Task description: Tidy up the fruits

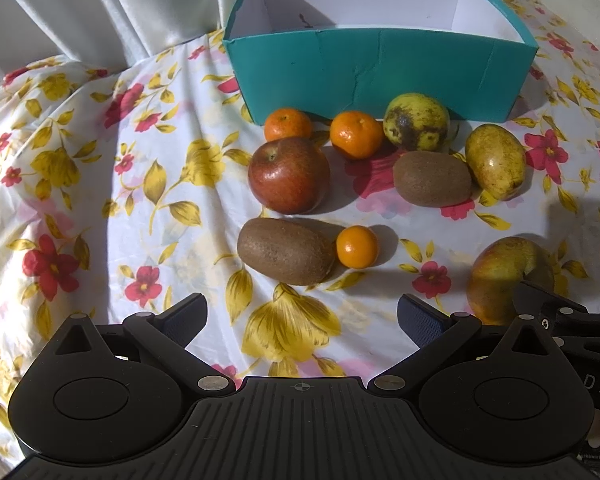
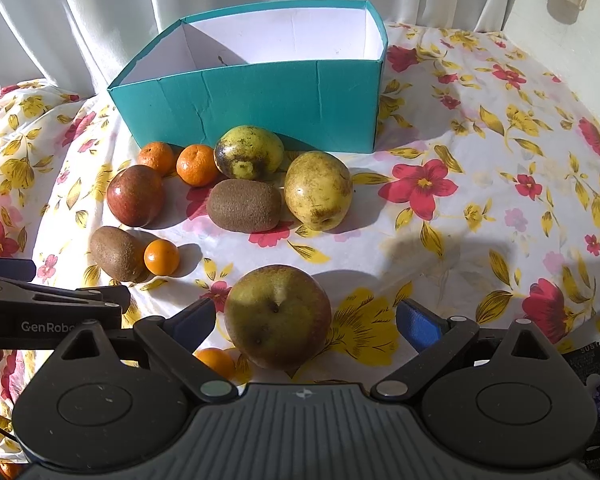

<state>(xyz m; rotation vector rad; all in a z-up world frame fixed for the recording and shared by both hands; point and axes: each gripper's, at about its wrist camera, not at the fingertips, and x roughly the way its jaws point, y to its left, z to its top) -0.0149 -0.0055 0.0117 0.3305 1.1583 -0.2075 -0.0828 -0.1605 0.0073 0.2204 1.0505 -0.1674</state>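
Observation:
An empty teal box [image 1: 380, 68] [image 2: 260, 100] stands at the back of the flowered cloth. In front of it lie two mandarins [image 1: 288, 124] [image 1: 356, 134], two yellow-green pears [image 1: 416, 122] [image 1: 496, 160], a red apple [image 1: 288, 176], two kiwis [image 1: 432, 178] [image 1: 286, 250] and a small orange [image 1: 357, 247]. My left gripper [image 1: 302, 320] is open over bare cloth, short of the near kiwi. My right gripper [image 2: 304, 322] is open with a green-red apple [image 2: 278, 316] [image 1: 508, 276] between its fingers, untouched. Another small orange [image 2: 216, 362] lies under its left finger.
White curtains [image 1: 120, 0] hang behind the table. The cloth [image 2: 500, 160] is wrinkled at the left. The left gripper's body [image 2: 40, 304] shows at the left edge of the right wrist view. A wall [image 2: 572, 20] rises at the far right.

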